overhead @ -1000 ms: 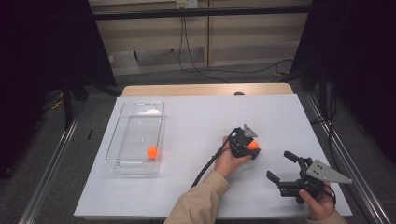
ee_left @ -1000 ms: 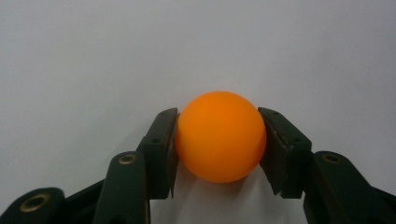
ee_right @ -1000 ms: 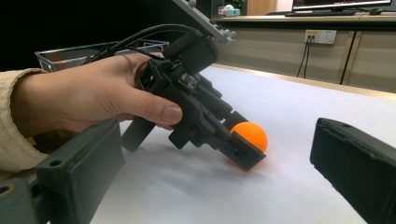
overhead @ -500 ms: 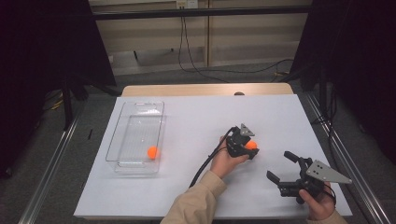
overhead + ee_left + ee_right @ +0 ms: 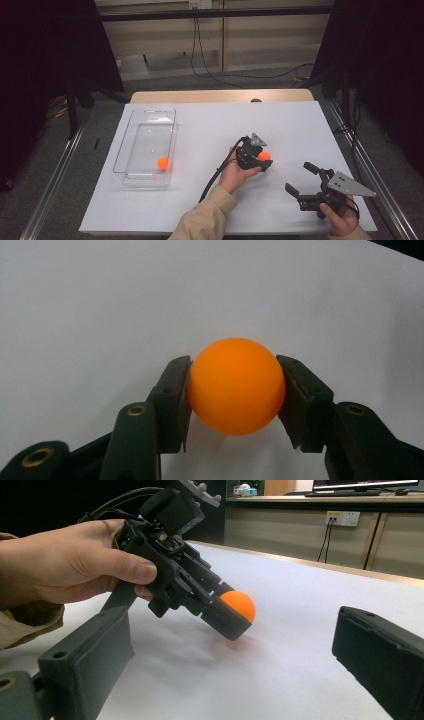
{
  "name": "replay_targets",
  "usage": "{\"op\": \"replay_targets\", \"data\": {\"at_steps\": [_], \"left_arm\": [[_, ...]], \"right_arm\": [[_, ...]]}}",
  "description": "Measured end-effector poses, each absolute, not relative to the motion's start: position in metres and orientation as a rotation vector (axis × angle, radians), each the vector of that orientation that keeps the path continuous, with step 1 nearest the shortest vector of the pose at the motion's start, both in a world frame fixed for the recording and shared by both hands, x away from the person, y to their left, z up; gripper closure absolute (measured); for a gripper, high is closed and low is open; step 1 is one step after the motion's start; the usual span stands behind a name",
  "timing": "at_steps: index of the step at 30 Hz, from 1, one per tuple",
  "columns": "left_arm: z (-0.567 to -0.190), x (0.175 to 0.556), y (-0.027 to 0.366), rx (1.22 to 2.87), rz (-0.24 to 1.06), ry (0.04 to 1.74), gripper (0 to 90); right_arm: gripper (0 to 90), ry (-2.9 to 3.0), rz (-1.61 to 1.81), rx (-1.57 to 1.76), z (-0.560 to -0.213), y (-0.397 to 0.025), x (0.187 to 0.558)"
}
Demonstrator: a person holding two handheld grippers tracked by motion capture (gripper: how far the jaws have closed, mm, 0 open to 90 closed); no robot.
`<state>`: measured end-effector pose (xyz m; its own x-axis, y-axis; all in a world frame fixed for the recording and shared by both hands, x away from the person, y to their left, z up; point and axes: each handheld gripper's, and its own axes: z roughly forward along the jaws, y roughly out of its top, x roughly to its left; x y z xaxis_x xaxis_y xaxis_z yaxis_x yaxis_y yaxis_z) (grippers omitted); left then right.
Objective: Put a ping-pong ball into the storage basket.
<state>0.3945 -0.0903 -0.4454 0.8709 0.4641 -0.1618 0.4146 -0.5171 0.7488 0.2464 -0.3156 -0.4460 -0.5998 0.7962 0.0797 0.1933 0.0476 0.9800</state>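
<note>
An orange ball (image 5: 264, 156) sits pinched between the jaws of my left gripper (image 5: 261, 160) near the middle of the white table. In the left gripper view the ball (image 5: 235, 385) fills the gap, and both pads (image 5: 175, 400) press on its sides. The right gripper view shows that same ball (image 5: 241, 605) at the tip of the left gripper (image 5: 227, 617), tilted down, right at the table surface. My right gripper (image 5: 300, 178) rests open at the front right with nothing between its fingers. A second orange ball (image 5: 163, 163) lies in a clear plastic tray (image 5: 150, 110).
The tray stands on the left part of the white table top (image 5: 210, 125). A black cable (image 5: 214, 175) trails from the left gripper along the person's forearm. Metal rails (image 5: 55, 175) run along both sides of the table.
The left gripper with the ball has shifted slightly to the left. The right gripper has stayed where it was.
</note>
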Motion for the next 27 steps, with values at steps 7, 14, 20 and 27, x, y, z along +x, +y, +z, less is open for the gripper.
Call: {"op": "replay_targets", "data": {"at_steps": [7, 14, 20, 27], "left_arm": [[-0.445, 0.394, -0.082, 2.17, 0.061, 0.634, 50.9], [-0.443, 0.392, -0.075, 2.17, 0.054, 0.644, 50.9], [-0.442, 0.392, -0.069, 2.183, 0.056, 0.655, 50.9], [-0.44, 0.392, -0.06, 2.166, 0.054, 0.671, 50.9]], "right_arm": [[2.2, 1.836, 1.584, 0.994, -0.446, -0.316, 0.247], [2.2, 1.835, 1.584, 0.995, -0.446, -0.316, 0.247], [2.2, 1.834, 1.583, 0.995, -0.446, -0.316, 0.246], [2.2, 1.836, 1.58, 0.994, -0.446, -0.316, 0.246]]}}
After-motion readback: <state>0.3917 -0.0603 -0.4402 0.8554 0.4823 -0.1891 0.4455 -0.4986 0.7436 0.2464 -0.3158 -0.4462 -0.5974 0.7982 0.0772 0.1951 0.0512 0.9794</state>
